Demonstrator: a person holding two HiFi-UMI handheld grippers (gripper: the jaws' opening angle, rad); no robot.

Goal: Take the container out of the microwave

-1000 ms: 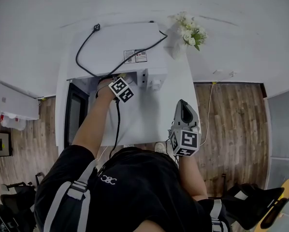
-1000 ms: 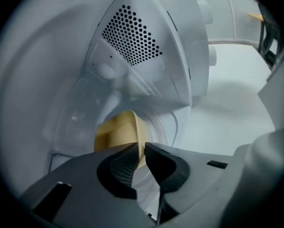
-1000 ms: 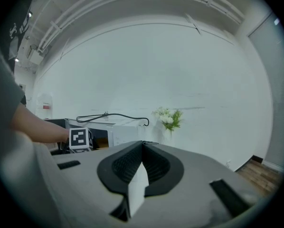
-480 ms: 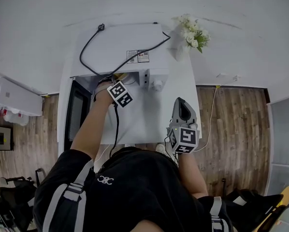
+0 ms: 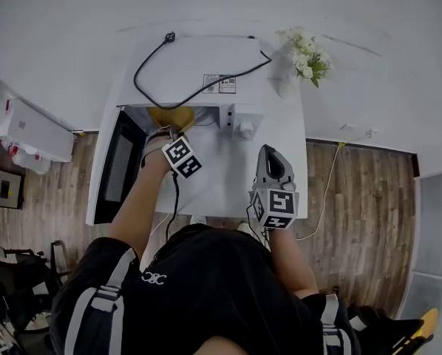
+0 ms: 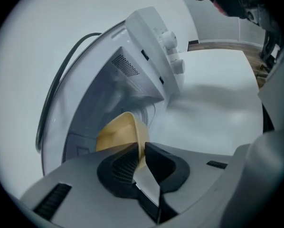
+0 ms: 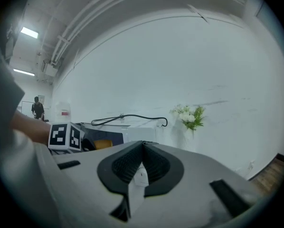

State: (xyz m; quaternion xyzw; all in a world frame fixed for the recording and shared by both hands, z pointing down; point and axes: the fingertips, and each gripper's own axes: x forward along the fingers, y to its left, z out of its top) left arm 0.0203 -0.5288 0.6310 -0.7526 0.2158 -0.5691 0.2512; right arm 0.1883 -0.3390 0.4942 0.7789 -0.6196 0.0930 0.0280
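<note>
I hold tan thin-walled bowl-shaped container (image 6: 117, 131) by its rim in left gripper (image 6: 141, 151) fingers | looks light, stiff, slippery; rim grip could pivot | right gripper (image 7: 142, 145) fingers closed, empty

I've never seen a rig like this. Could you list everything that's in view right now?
table: one, white, against the wall
microwave: one, white, at the back of the table
microwave door: one, dark, swung open at the left
container: one, yellow, at the microwave's mouth
power cord: one, black, looped on top of the microwave
flowers: one bunch, white with green leaves, on the table right of the microwave
floor: brown wood, either side of the table
person: one, black top, bottom of the head view
left gripper: one, grey, shut on the container's wall
right gripper: one, grey, jaws together on nothing, over the table's right side
</note>
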